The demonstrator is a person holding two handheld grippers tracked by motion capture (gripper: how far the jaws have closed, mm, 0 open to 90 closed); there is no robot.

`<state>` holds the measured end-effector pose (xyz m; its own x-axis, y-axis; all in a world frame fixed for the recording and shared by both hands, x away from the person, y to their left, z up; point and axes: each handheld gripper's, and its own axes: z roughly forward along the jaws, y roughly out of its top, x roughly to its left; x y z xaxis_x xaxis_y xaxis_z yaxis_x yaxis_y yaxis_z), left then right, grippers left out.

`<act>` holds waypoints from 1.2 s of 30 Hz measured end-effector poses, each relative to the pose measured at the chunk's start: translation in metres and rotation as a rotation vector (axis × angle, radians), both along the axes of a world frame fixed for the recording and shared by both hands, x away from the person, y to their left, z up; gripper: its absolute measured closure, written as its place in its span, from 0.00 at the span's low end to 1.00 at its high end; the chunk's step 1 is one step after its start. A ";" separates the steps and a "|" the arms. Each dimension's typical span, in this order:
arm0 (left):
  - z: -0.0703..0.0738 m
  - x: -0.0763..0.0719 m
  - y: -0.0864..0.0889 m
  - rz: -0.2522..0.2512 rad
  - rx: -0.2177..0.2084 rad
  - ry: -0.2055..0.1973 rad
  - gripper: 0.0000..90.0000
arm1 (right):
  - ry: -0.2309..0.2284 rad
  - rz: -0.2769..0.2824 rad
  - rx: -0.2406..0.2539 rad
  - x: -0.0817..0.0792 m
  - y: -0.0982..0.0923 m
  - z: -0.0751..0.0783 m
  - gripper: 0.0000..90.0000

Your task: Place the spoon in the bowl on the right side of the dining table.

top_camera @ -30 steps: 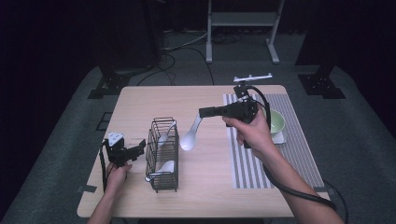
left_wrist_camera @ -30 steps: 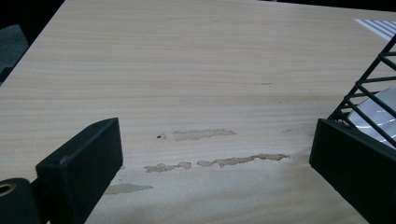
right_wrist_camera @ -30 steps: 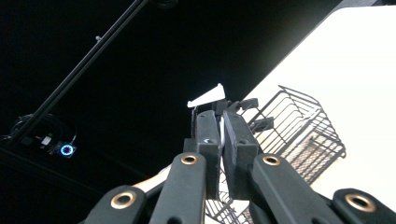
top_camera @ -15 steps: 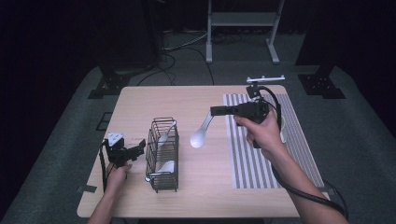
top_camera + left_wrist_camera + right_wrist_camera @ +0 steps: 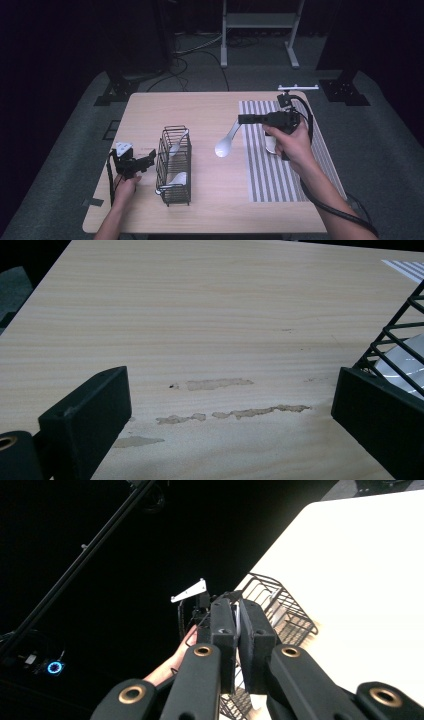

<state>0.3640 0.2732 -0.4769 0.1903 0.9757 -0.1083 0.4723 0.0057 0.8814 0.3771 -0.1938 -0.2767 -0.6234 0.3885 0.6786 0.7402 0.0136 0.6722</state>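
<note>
Wooden table nearest me carries a black wire basket with two white spoons inside; my left tongs rest just beside it, apart and holding nothing. Farther off, my right tongs are clamped on a white plastic spoon's handle, bowl hanging above the table beside the grey striped mat.
</note>
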 end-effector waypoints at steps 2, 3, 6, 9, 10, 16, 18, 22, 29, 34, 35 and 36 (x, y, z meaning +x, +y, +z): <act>0.000 0.000 0.000 0.001 -0.002 0.000 0.02 | 0.001 -0.013 0.000 0.000 -0.006 -0.003 0.96; 0.000 0.000 0.000 0.003 -0.003 0.001 0.02 | 0.007 -0.019 -0.001 0.000 -0.008 -0.003 0.96; 0.000 0.000 0.000 0.002 -0.002 0.001 0.02 | 0.005 -0.030 -0.001 0.001 -0.012 -0.005 0.96; 0.000 0.000 0.000 0.002 -0.001 0.000 0.02 | 0.012 -0.043 -0.002 0.001 -0.018 -0.008 0.96; 0.000 0.000 0.000 0.002 -0.002 0.000 0.02 | 0.014 -0.049 -0.005 0.000 -0.021 -0.009 0.96; 0.000 0.000 0.000 0.002 -0.001 0.000 0.02 | 0.014 -0.070 0.001 0.001 -0.030 -0.013 0.96; 0.000 0.000 0.000 0.003 0.000 0.000 0.02 | 0.015 -0.078 -0.002 0.001 -0.034 -0.014 0.96; 0.000 0.000 0.000 0.003 -0.001 0.001 0.02 | 0.020 -0.094 -0.008 0.000 -0.040 -0.016 0.96; 0.000 0.000 0.000 0.004 -0.001 0.001 0.02 | 0.037 -0.126 -0.003 0.001 -0.053 -0.023 0.96; 0.000 0.000 0.000 0.002 0.001 0.000 0.02 | 0.044 -0.147 0.003 0.003 -0.062 -0.027 0.96; 0.000 0.000 0.000 0.003 -0.001 0.000 0.02 | 0.044 -0.152 0.003 0.003 -0.064 -0.028 0.96; 0.000 0.000 0.000 0.003 -0.001 0.000 0.02 | 0.045 -0.158 0.006 0.003 -0.066 -0.029 0.96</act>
<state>0.3639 0.2734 -0.4768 0.1872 0.9763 -0.1090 0.4726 0.0078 0.8813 0.3802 -0.2599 -0.3060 -0.5238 0.4747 0.7073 0.7623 -0.1094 0.6379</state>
